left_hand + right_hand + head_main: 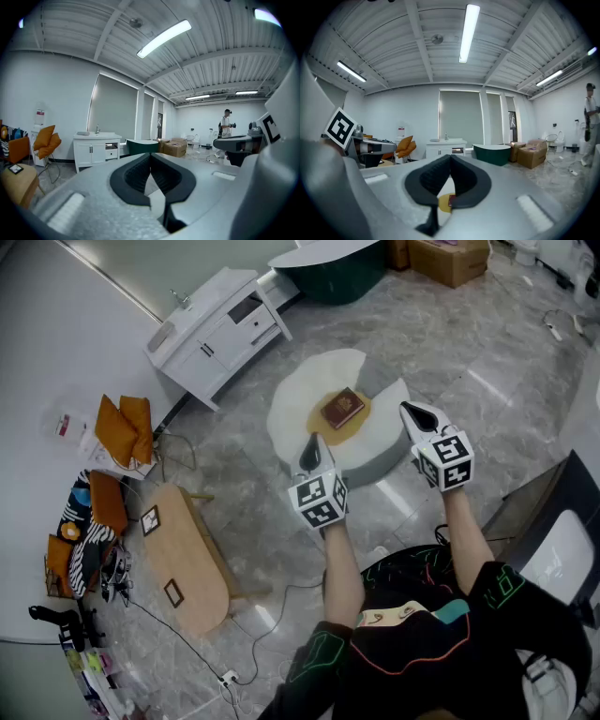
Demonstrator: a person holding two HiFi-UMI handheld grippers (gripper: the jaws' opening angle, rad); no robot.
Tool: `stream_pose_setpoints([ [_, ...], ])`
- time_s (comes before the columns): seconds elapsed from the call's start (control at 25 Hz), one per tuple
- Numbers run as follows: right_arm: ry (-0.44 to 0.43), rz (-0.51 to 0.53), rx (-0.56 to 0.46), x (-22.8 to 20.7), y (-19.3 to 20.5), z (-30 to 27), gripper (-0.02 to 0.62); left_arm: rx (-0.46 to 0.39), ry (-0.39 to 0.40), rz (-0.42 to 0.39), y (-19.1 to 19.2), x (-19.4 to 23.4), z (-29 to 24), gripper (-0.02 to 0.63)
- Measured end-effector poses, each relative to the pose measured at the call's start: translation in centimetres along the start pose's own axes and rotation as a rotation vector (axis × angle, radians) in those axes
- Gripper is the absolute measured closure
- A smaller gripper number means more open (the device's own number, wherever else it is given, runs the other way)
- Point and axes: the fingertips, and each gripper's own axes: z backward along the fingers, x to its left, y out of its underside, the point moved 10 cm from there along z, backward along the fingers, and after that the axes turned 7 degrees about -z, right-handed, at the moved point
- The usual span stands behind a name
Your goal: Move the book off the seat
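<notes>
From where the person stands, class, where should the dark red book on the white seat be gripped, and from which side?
Probably its near edge, approached low from the person's side. The dark red book lies flat on the white seat, so only thin edges offer a pinch. The left gripper and right gripper, both shut, must open first.

No print on the book or elsewhere can be read.

Maroon book, white seat, orange cushions, grey marbled floor
</notes>
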Motion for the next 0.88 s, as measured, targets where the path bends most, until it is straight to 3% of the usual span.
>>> stream_pose_setpoints([
  [0.36, 0.003, -0.044, -0.037, -2.0, 0.6, 2.4, 0.592, 0.020, 0.012, 0.011, 1.0, -3.8, 0.1, 0.595],
  [0.88, 0.029, -0.082, -0.031, -5.0, 1.5, 2.8, 0.592, 0.048, 0.003, 0.018, 1.6, -4.2, -1.5, 0.595],
])
